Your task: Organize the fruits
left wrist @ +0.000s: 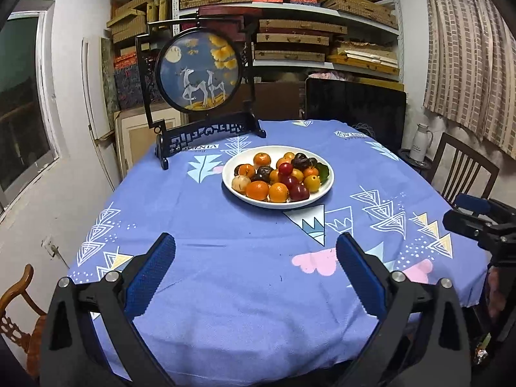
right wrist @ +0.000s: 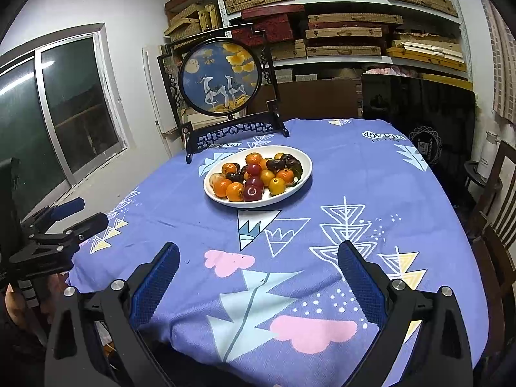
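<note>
Left wrist view, round table under blue patterned cloth (left wrist: 225,225), deer screen (left wrist: 198,74) at far edge, white plate (left wrist: 322,190) of fruits (left wrist: 277,177) behind centre, left gripper (left wrist: 256,248) and right gripper (right wrist: 258,251) fingers spread, empty, above near edge.

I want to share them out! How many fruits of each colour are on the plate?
Orange fruits: 9
Red fruits: 3
Dark fruits: 4
Pale fruit: 1
Total showing: 17; any hidden underneath can't be counted.
</note>
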### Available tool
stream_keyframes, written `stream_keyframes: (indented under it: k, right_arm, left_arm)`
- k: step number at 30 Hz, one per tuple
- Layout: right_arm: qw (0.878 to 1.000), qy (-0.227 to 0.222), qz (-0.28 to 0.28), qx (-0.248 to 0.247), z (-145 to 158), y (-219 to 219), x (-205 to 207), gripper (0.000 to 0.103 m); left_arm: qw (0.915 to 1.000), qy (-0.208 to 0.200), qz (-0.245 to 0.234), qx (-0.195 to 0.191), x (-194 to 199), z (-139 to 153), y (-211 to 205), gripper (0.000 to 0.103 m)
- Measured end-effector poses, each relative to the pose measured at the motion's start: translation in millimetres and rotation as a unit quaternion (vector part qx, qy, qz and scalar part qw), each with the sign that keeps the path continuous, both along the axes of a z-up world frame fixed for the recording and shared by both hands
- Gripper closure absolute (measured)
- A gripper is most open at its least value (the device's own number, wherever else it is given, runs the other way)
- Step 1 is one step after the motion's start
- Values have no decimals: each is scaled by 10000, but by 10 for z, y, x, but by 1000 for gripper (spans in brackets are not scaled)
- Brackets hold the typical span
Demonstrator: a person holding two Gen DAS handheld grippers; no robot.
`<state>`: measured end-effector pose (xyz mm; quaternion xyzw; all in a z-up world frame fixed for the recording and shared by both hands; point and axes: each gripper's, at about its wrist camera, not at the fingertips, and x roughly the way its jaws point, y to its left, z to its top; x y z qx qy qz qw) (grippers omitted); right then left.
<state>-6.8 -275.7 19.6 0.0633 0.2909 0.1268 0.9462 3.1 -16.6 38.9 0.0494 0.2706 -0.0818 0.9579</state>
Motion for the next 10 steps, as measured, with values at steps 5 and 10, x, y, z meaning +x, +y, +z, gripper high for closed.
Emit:
stream_keyframes:
  k: [5,10]
  right_arm:
    - [10000,62,13,27,-43,-9,20,4]
    - [9999,137,-36,56,-75,-30,59,4]
  left_arm:
    - [9994,259,216,-2,101,-72,47,5]
    - [9992,264,306,31,147,-102,64,5]
